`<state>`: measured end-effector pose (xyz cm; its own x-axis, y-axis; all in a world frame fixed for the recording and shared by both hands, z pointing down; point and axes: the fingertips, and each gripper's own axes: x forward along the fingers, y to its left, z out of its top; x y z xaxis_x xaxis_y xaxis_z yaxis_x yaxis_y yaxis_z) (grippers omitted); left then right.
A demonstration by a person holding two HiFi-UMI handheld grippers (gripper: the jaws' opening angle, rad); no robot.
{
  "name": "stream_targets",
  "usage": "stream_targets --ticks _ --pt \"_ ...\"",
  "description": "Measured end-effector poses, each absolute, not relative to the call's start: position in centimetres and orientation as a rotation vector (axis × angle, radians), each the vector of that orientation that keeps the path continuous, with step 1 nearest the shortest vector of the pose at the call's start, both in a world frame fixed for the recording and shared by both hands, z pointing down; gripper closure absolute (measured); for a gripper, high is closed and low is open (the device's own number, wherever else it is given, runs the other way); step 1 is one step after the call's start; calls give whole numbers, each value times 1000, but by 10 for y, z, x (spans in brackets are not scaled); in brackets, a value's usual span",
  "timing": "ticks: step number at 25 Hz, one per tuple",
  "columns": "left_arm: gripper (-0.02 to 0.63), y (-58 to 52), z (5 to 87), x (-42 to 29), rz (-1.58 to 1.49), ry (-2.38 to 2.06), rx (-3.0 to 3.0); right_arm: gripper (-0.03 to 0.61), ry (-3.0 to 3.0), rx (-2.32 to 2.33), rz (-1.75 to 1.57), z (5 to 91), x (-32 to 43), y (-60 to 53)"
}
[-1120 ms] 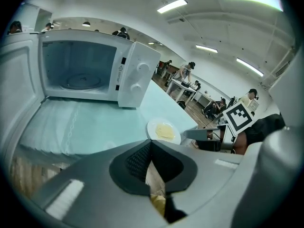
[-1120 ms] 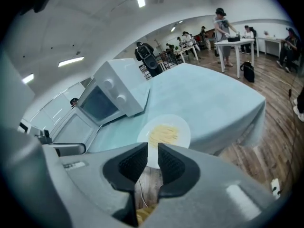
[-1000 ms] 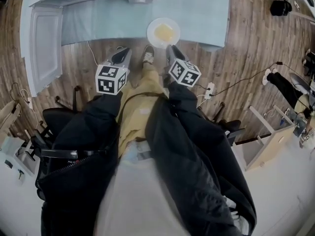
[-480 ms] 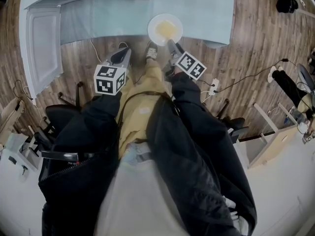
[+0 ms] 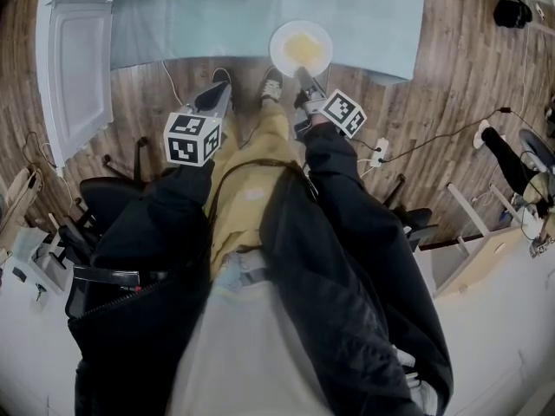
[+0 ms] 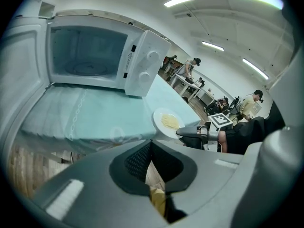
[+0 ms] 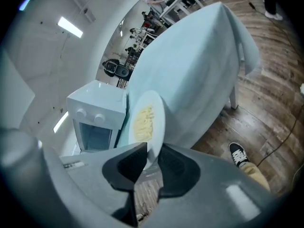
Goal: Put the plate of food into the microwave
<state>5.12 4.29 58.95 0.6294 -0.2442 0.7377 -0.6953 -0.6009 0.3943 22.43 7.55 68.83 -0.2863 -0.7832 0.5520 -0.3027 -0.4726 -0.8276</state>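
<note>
Right gripper view: the plate of food was seen at the near edge of the table, its rim clamped between the jaws of the right gripper, which had just been closing. The left gripper was held clenched and empty, short of the table, well apart from the plate. The microwave was found standing open behind.

The microwave stands with its door swung wide to the left, its cavity unblocked, and bare tablecloth lies between it and the plate.
</note>
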Motion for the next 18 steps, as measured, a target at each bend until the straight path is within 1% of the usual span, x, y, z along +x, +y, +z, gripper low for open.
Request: stream_targets --ticks 4,6,13,18 --pt "618 42 592 42 831 -740 2156 556 1272 -1508 -1775 685 226 76" --pt "618 42 593 38 823 -746 2150 568 1257 -1493 -1755 682 226 75" --pt "617 36 591 22 782 -779 2134 572 1308 -1394 -1703 665 216 70" --pt "618 30 588 4 748 -823 2116 572 1434 -1304 -1724 648 185 54"
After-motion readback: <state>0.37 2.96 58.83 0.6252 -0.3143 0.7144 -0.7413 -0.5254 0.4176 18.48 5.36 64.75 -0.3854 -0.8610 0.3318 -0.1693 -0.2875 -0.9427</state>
